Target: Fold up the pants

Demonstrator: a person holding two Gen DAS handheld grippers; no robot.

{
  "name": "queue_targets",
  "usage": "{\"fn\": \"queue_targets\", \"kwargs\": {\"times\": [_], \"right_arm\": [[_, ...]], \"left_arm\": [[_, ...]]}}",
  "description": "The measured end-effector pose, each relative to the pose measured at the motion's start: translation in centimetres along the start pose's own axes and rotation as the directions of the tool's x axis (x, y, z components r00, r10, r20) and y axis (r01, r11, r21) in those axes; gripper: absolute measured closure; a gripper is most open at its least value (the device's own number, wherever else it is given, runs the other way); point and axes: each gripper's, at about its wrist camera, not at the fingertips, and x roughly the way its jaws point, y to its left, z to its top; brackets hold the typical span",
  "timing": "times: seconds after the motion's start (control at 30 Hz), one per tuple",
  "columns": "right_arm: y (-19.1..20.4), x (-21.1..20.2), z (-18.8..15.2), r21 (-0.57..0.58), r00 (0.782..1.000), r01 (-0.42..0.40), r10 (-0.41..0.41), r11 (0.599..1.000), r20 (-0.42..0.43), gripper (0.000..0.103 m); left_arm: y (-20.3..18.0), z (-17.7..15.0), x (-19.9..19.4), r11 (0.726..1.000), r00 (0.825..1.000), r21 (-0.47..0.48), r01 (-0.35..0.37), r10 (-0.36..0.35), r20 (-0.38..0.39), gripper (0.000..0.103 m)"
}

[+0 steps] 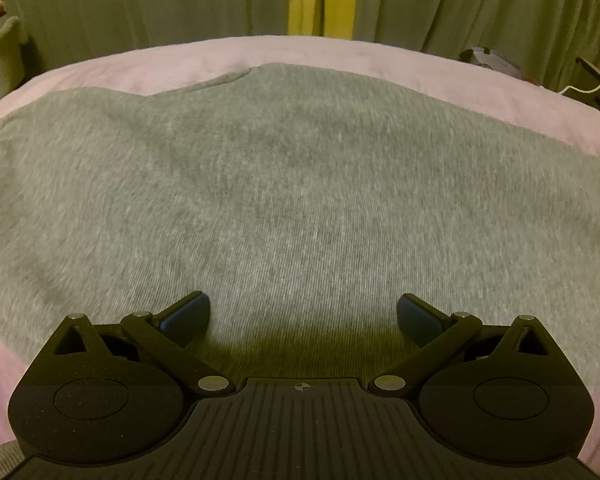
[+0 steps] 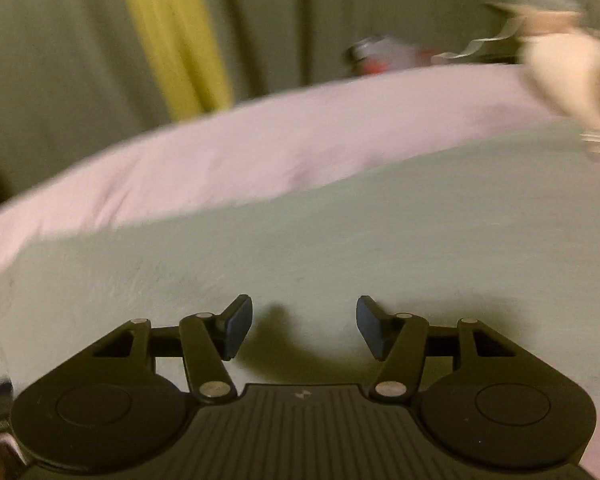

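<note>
broadly, the grey pants (image 1: 284,184) lie spread flat over a pale pink bed cover (image 1: 440,76), filling most of the left wrist view. their knit is heathered, with a fine ribbed grain, and the surface looks smooth with only faint soft wrinkles toward the left side. the far edge of the fabric runs in an uneven line, with a stepped notch at the upper left where the pink cover shows beyond it. the left gripper (image 1: 303,320) hangs above the near part of the cloth, its jaws spread wide apart with nothing between them, the blue pads clear of the fabric. in the right wrist view, which is blurred, the pants (image 2: 340,248) appear as a pale grey-green sheet with a slanting far edge against the pink cover (image 2: 260,148). the right gripper (image 2: 304,328) sits over it with jaws released and empty, casting a shadow on the cloth. green curtains (image 1: 140,0) hang behind the bed.
</note>
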Motion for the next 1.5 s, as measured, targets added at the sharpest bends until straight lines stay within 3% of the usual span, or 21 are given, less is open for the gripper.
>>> {"fn": "queue_targets", "kwargs": {"times": [0.03,0.07,0.1,0.13,0.17,0.23,0.3,0.37,0.43,0.53,0.63,0.67,0.8,0.9,1.1,1.3,1.37,1.5], "right_arm": [[1.1,1.8,-0.3,-0.054,0.999,0.034,-0.035,0.998,-0.028,0.043],[1.8,2.9,-0.4,-0.115,0.996,0.085,-0.087,0.990,-0.017,0.034],[2.2,3.3,-0.5,-0.168,0.992,0.126,-0.121,0.978,0.040,0.019],[2.4,3.6,-0.3,-0.208,0.978,0.202,-0.187,0.957,0.093,0.012],[2.2,4.0,0.0,-0.211,0.959,0.276,-0.255,0.938,0.121,0.004],[0.6,4.5,0.8,-0.130,0.938,0.335,-0.318,0.933,0.137,0.004],[-1.7,4.4,1.2,0.000,0.942,0.320,-0.318,0.948,0.111,0.004],[-2.6,3.9,1.1,0.048,0.943,0.311,-0.315,0.949,0.106,0.004],[-2.1,2.8,0.5,0.025,0.945,0.303,-0.304,0.953,0.120,0.004],[-1.0,1.6,-0.9,-0.033,0.974,0.188,-0.182,0.982,0.134,0.004],[0.7,2.2,-1.6,-0.101,0.997,0.074,-0.069,0.992,0.045,0.004],[1.2,3.0,-1.8,-0.120,0.998,0.066,-0.067,0.991,-0.001,0.004],[2.1,3.7,-1.7,-0.142,0.993,0.114,-0.116,0.983,-0.004,0.004],[1.9,3.4,-1.6,-0.132,0.994,0.104,-0.107,0.986,-0.015,0.004],[1.3,2.3,-2.0,-0.035,0.982,0.118,-0.122,0.992,-0.146,0.004],[2.0,0.8,-3.6,-0.167,0.938,0.111,-0.159,0.980,-0.308,0.004],[1.5,0.4,-3.7,-0.160,0.924,0.102,-0.153,0.982,-0.351,0.004],[-0.2,-1.1,-3.3,-0.116,0.928,0.077,-0.114,0.990,-0.354,0.004]], "left_arm": [[0.0,-0.1,0.0,1.000,1.000,-0.004,0.000,0.000,0.002,0.000],[0.0,-0.1,0.0,1.000,1.000,-0.009,0.000,0.000,0.003,0.000],[0.0,-0.1,-0.1,1.000,1.000,-0.012,0.001,-0.001,0.004,0.000],[0.1,-0.1,-0.1,1.000,1.000,-0.015,0.003,-0.003,0.004,0.000],[0.2,-0.1,-0.1,1.000,1.000,-0.019,0.006,-0.005,0.004,0.000],[0.4,-0.1,-0.2,1.000,1.000,-0.028,0.012,-0.012,0.007,0.000],[0.6,-0.1,-0.2,0.999,1.000,-0.032,0.018,-0.017,0.010,0.000],[0.8,-0.1,-0.4,0.999,1.000,-0.040,0.024,-0.023,0.012,0.000],[1.2,-0.1,-0.7,0.997,0.999,-0.064,0.040,-0.038,0.026,0.000],[2.1,-0.1,-1.2,0.988,0.995,-0.130,0.085,-0.077,0.064,0.000],[2.9,-0.2,-1.3,0.975,0.991,-0.188,0.115,-0.099,0.095,0.000],[2.9,-0.3,-1.1,0.976,0.992,-0.187,0.110,-0.096,0.086,0.000],[0.5,-0.4,-0.7,0.999,0.999,-0.042,0.011,-0.009,0.036,0.000],[-1.4,-0.8,-0.5,0.996,0.998,0.069,-0.061,0.060,0.017,0.000],[-0.5,-0.8,-0.9,0.998,0.999,0.057,-0.012,0.013,-0.033,0.000],[0.0,-1.1,-1.5,0.998,0.996,0.062,-0.006,0.011,-0.084,0.000],[0.4,-1.2,-1.9,0.999,0.996,0.049,0.000,0.004,-0.091,0.000],[0.9,-1.2,-2.4,1.000,0.995,0.024,0.012,-0.010,-0.098,0.000]]}}
